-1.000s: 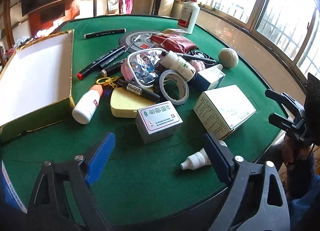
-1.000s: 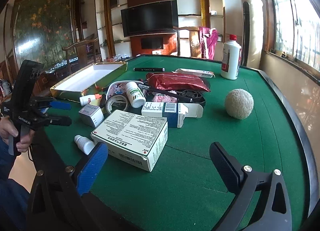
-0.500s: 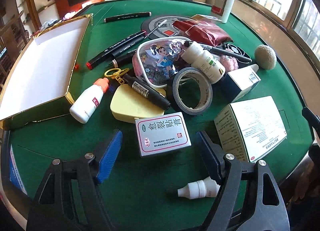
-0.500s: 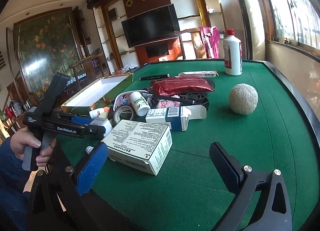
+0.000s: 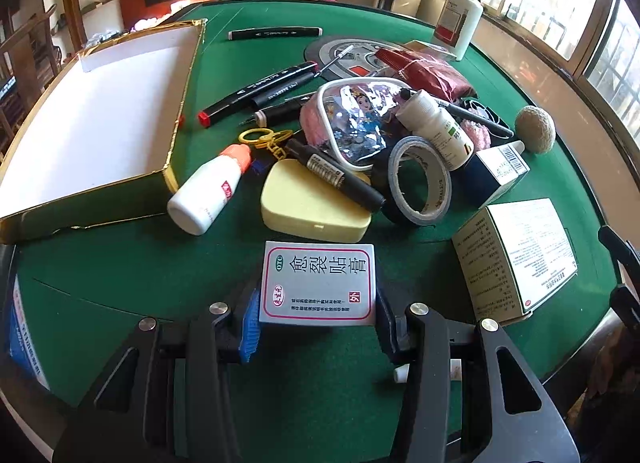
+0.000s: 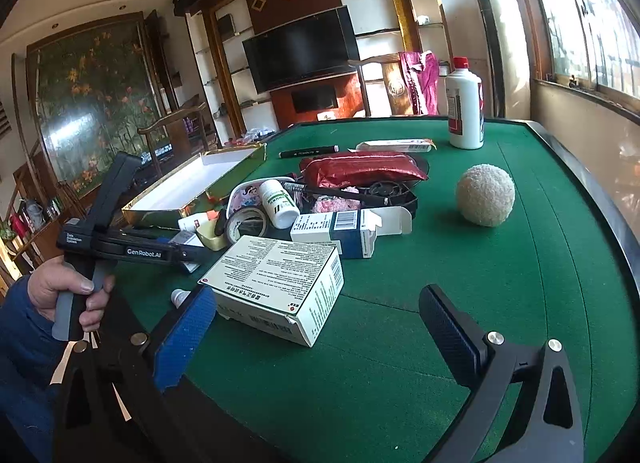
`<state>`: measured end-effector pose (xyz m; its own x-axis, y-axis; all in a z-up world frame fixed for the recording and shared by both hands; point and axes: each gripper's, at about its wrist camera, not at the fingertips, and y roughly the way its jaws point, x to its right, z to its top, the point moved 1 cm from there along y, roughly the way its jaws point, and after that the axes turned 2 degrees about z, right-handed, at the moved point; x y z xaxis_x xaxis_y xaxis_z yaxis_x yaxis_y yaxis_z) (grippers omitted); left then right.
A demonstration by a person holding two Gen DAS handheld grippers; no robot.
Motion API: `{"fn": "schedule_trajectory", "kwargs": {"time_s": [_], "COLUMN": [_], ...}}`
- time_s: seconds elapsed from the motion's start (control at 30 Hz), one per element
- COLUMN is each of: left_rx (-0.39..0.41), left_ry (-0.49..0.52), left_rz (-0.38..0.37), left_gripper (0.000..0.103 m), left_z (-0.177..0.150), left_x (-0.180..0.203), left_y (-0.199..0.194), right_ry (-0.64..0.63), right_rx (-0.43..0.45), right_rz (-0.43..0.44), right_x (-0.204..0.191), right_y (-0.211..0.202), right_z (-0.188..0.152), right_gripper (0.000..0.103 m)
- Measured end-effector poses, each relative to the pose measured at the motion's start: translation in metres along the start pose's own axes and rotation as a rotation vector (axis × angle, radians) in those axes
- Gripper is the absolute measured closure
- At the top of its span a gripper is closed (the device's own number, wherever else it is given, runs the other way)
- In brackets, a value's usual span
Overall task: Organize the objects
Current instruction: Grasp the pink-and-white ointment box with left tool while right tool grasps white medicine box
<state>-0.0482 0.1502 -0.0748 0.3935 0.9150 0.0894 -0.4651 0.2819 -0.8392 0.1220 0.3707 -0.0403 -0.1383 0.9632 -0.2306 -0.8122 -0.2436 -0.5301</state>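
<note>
Left wrist view: my left gripper (image 5: 316, 317) jaws pinch the plaster box (image 5: 318, 283); I lift straight, toward the gold tray (image 5: 170, 177); the right gripper (image 6: 316, 327) idles, jaws spread.

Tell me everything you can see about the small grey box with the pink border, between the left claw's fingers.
The grey box is a small flat carton, apparently cardboard. Its silver-grey top carries a pink rounded border, a green OTC oval, large dark Chinese characters, a red logo and small print. It lies flat on the green table, top face up, closed and undented. The left claw has a finger against each side; the blue pad touches its left edge. The yellow case lies just behind it; contact is unclear.
</note>
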Motion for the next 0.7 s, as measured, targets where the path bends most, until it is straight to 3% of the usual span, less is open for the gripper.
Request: {"fn": "schedule_trajectory", "kwargs": {"time_s": [0.1,0.23,0.4,0.47,0.63,0.7], "left_rx": [0.016,0.021,0.031,0.035,0.051,0.053], "left_ry": [-0.008,-0.013,0.004,0.018,0.002,0.001], "left_rz": [-0.004,-0.034,-0.068,-0.079,-0.111,-0.112], "left_gripper": [0.057,0.057,0.057,0.057,0.057,0.057], "left_z": [-0.004,-0.008,-0.017,-0.020,-0.024,-0.026], "left_x": [-0.010,-0.019,-0.025,-0.026,-0.032,-0.032], "left_y": [-0.004,-0.005,-0.010,-0.012,-0.015,-0.015], "right_ry": [0.034,0.172,0.099,0.097,0.316,0.364], "right_rx": [-0.035,-0.074,-0.120,-0.118,-0.230,-0.240], "right_rz": [-0.052,0.000,-0.047,-0.085,0.027,0.103], "right_x": [-0.001,-0.014,-0.040,-0.033,0.014,0.013], "right_y": [0.009,0.025,0.043,0.043,0.081,0.087], "right_z": [0.003,0.013,0.026,0.033,0.037,0.030], "right_gripper": [0.001,0.001,0.001,0.001,0.001,0.001]}}
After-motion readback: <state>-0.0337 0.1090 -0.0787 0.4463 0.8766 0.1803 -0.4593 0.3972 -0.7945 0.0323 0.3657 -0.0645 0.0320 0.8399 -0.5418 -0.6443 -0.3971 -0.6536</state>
